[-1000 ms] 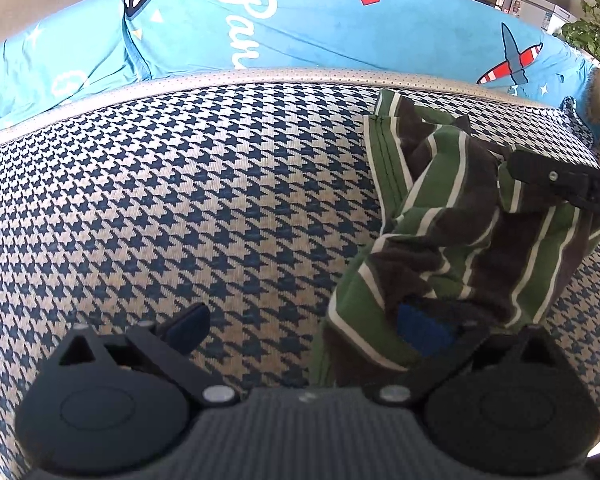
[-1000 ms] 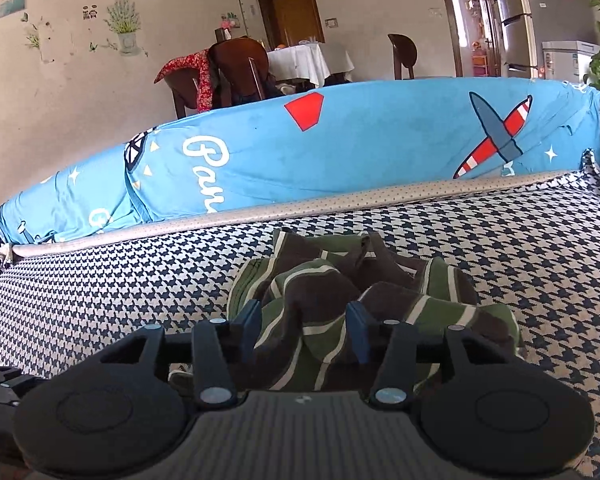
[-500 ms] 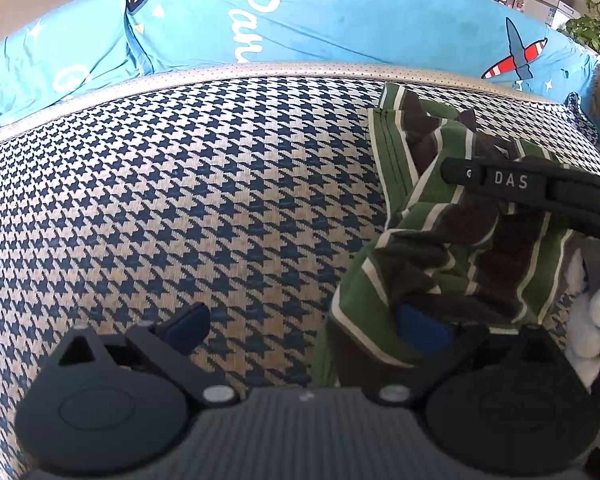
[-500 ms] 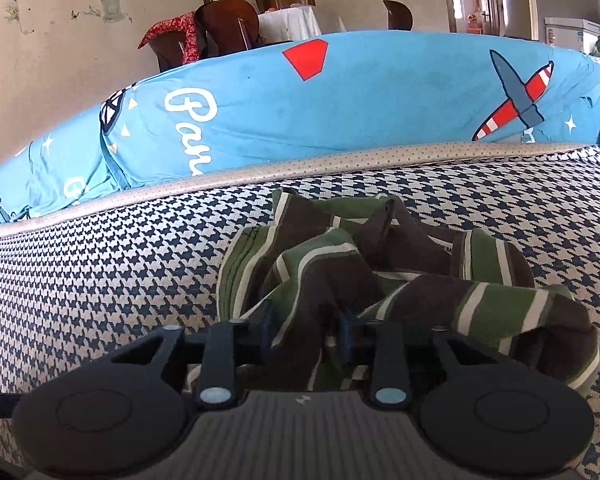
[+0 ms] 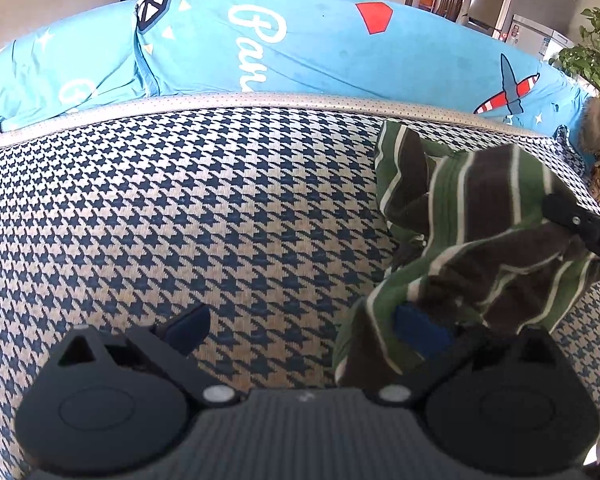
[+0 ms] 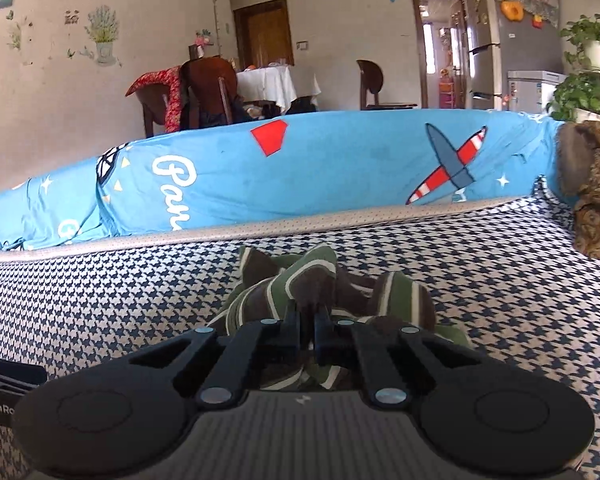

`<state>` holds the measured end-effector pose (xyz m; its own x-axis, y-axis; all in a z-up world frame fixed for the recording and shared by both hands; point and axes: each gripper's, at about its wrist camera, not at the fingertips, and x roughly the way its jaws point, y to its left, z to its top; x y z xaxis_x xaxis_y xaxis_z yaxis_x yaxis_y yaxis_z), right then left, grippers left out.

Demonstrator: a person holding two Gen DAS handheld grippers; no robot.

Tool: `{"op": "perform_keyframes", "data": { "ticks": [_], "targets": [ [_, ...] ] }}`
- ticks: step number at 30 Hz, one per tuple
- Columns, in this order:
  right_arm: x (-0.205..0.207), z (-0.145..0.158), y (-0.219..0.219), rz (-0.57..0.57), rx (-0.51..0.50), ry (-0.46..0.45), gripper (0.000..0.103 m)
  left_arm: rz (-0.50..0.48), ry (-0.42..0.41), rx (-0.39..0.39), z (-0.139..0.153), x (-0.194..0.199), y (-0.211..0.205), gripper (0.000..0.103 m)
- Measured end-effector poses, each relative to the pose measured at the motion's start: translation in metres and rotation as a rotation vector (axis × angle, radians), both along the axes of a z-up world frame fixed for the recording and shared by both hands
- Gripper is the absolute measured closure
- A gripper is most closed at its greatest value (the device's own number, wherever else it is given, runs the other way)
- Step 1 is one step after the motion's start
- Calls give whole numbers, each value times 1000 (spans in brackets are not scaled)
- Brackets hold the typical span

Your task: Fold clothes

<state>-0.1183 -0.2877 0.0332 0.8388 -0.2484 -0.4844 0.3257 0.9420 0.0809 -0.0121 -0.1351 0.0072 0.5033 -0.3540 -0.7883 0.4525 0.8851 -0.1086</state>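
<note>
The right hand-held gripper [image 6: 307, 322] has its jaws drawn nearly together, pinching a raised fold of the shirt [image 6: 300, 284], a green, brown and white striped garment. The cloth peaks just ahead of the fingertips and the rest lies bunched beneath and to either side of them. The left hand-held gripper [image 5: 300, 320] stands wide open: its left finger [image 5: 186, 326] is over bare sofa, while its blue-padded right finger [image 5: 418, 330] is tucked against a loose fold at the shirt's near edge, with nothing clamped between the two.

The shirt [image 5: 480, 232] sits crumpled on the houndstooth seat of the sofa [image 5: 200, 220], toward the right side of the left wrist view and near the seat's pale piped back edge. Part of it is lifted off the seat where the right tool, seen as a black bar at the right edge of that view, holds it.

Behind the seat runs a blue cover [image 6: 300, 168] printed with white script that reads "Pan" before it is cut off, a red shape and a red-and-blue aeroplane. At the lower left of the right wrist view, the left tool's body [image 6: 4, 384] shows white letters "GenRo", the rest out of frame. A brown furry item [image 6: 592, 192] rests at the sofa's right end, touching the cover.
</note>
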Motion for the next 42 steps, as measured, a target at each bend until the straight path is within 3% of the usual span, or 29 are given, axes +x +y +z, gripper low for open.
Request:
{"op": "perform_keyframes", "data": {
  "ticks": [7,15,17,20,26,36,42],
  "targets": [
    [-48,7,-24,-196,-57,-17,95,3,-25,43,-5,-5,-8,0],
    [-82,6,-53,-405,-34,-3,94,-10,-36,77,-13,-9,-24,0],
    [-86,10,-54,-418,-46,-26,79,-9,-35,81,-14,-10,-23,0],
    [-93,15,-55,-438,-64,-60,70,-3,-27,80,-15,-10,-21,0],
    [-82,18,-43,-316,-53,-102,64,-8,-13,82,-19,-10,-24,0],
    [-45,5,-10,-59,-9,-59,60,-23,2,90,-27,-10,-33,0],
    [-25,-4,2,47,44,-37,48,-33,8,98,-32,-9,-42,0]
  ]
}}
